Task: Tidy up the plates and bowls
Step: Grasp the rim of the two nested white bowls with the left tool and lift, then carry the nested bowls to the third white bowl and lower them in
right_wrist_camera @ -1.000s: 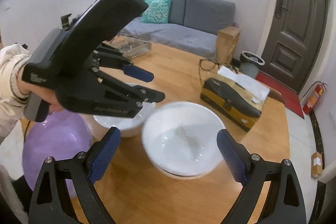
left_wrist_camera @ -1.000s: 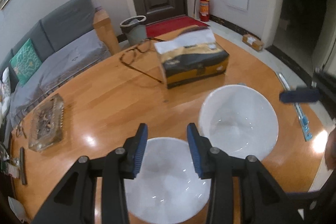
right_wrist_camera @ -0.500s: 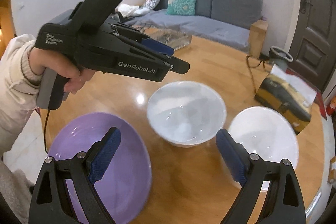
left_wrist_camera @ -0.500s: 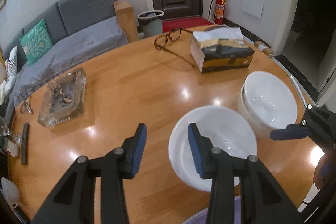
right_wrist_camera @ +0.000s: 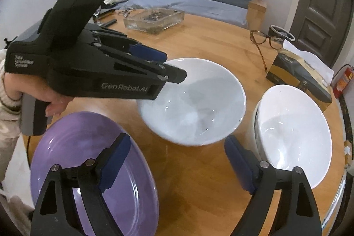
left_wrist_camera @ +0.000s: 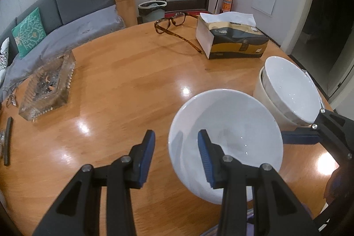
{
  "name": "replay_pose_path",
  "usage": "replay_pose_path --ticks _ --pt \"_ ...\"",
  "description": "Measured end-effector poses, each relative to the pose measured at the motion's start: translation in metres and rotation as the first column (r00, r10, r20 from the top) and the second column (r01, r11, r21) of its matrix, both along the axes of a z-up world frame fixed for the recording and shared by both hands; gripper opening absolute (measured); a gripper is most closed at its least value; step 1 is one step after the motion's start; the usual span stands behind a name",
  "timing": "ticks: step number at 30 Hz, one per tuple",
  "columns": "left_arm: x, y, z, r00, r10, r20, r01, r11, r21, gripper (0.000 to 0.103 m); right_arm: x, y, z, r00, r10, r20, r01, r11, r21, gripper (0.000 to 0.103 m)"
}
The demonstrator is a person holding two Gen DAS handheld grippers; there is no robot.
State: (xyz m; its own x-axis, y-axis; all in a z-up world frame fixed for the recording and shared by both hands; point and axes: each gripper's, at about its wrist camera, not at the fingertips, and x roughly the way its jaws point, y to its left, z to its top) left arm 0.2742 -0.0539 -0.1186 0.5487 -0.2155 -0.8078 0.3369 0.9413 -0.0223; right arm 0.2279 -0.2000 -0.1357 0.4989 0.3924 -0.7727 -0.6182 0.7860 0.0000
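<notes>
A white bowl point(left_wrist_camera: 225, 138) sits on the round wooden table point(left_wrist_camera: 132, 85); it also shows in the right wrist view point(right_wrist_camera: 194, 107). My left gripper point(left_wrist_camera: 176, 154) is open, its jaws astride the bowl's near-left rim, right finger inside the bowl. A stack of two nested white bowls point(left_wrist_camera: 287, 90) stands to the right, also in the right wrist view point(right_wrist_camera: 294, 136). A purple plate point(right_wrist_camera: 93, 167) lies at the near left. My right gripper point(right_wrist_camera: 177, 167) is open and empty above the table between plate and stack.
A tissue box point(left_wrist_camera: 230, 41) and glasses point(left_wrist_camera: 174, 25) lie at the far side. A glass ashtray point(left_wrist_camera: 48, 87) sits at the left. A dark stick point(left_wrist_camera: 7, 141) lies at the left edge. A sofa and door lie beyond.
Both views have pulled back and shifted. My left gripper now straddles the rim of the single white bowl. The right gripper stays wide open.
</notes>
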Motion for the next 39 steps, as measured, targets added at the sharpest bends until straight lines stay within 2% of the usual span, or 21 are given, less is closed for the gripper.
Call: replay_pose_path --ticks 4,6,10,20,25,28,39 --pt "0.002 -0.002 -0.005 1.000 -0.006 -0.013 0.006 1.000 0.010 0.021 0.001 0.002 0.001 1.000 -0.009 0.011 0.009 1.000 0.001 0.087" --pt "0.003 -0.001 -0.008 1.000 0.003 -0.009 -0.003 0.999 0.032 0.020 0.003 0.005 0.001 1.000 -0.009 0.016 0.009 1.000 -0.004 0.087" --pt "0.005 0.010 -0.012 1.000 0.022 -0.015 -0.022 0.999 0.033 0.014 0.008 0.012 0.000 1.000 0.003 0.026 -0.002 1.000 -0.021 0.087" --pt "0.008 0.035 -0.013 0.998 0.059 -0.018 -0.059 0.998 0.027 0.011 0.026 0.038 -0.006 0.998 0.039 0.041 -0.037 0.998 -0.041 0.088" --pt "0.013 0.034 -0.020 0.997 0.067 -0.030 -0.067 0.997 0.027 0.011 0.035 0.049 -0.012 0.997 0.052 0.058 -0.047 0.995 -0.084 0.099" --pt "0.015 0.035 -0.022 0.997 0.069 -0.031 -0.068 0.997 0.022 0.011 0.040 0.053 -0.015 0.996 0.053 0.067 -0.047 0.994 -0.097 0.101" --pt "0.021 0.048 -0.027 0.994 0.095 -0.048 -0.095 0.995 0.010 0.012 0.050 0.065 -0.016 0.990 0.125 0.063 -0.120 0.989 -0.083 0.102"
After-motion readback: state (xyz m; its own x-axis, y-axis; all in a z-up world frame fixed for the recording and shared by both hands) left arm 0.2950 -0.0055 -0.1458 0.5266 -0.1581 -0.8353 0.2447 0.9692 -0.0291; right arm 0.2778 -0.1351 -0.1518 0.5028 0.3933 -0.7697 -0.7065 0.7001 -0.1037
